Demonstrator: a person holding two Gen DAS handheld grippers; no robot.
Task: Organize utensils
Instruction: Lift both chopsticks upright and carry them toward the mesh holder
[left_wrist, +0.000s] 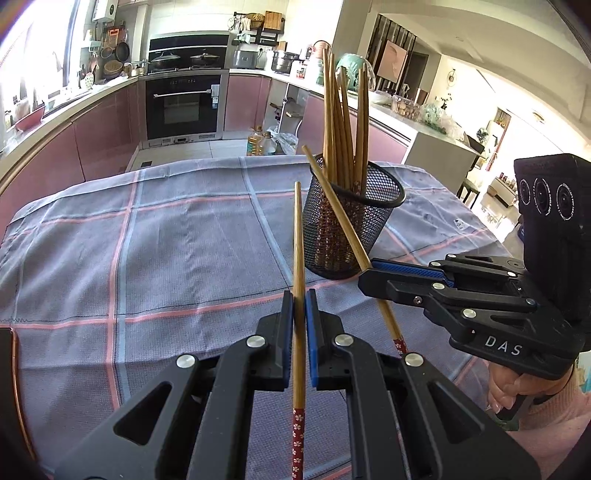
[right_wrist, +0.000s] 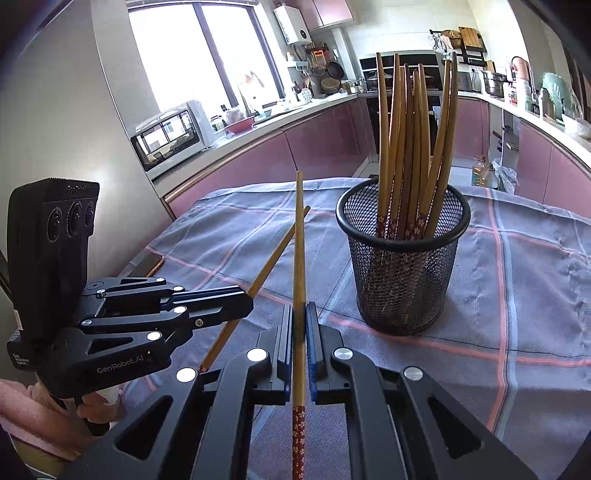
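Chopsticks fill both grippers. The left gripper (left_wrist: 299, 306) has its jaws clamped on one chopstick (left_wrist: 298, 258), which runs up between the blue pads (left_wrist: 312, 343) with its bare wooden tip pointing away over the table and its red flowered end near the camera. The right gripper (right_wrist: 299, 314) has its jaws pressed together on a second chopstick (right_wrist: 299, 251) in the same way, wooden tip far, red patterned end near.

From the left wrist view, the right gripper (left_wrist: 364, 275) comes in from the right, gripping its chopstick (left_wrist: 336, 206) at a slant; that stick's tip crosses in front of the holder's left side. From the right wrist view, the left gripper (right_wrist: 247, 299) comes in from the left, and its chopstick (right_wrist: 275, 254) leans to the right, its tip passing behind the right gripper's stick.

A black mesh holder (left_wrist: 352, 229) stands upright on the tablecloth (left_wrist: 166, 240), just beyond the grippers and to their right. It holds a bunch of chopsticks (left_wrist: 343, 122) standing tips up, red flowered ends down inside the mesh, fanning out slightly. In the right wrist view the holder (right_wrist: 402, 266) sits right of center, its bundle (right_wrist: 410, 140) rising well above the rim.

The cloth is blue-grey with pink and pale blue check lines. Pink kitchen cabinets (right_wrist: 321, 144) and an oven (left_wrist: 183, 107) lie far behind.
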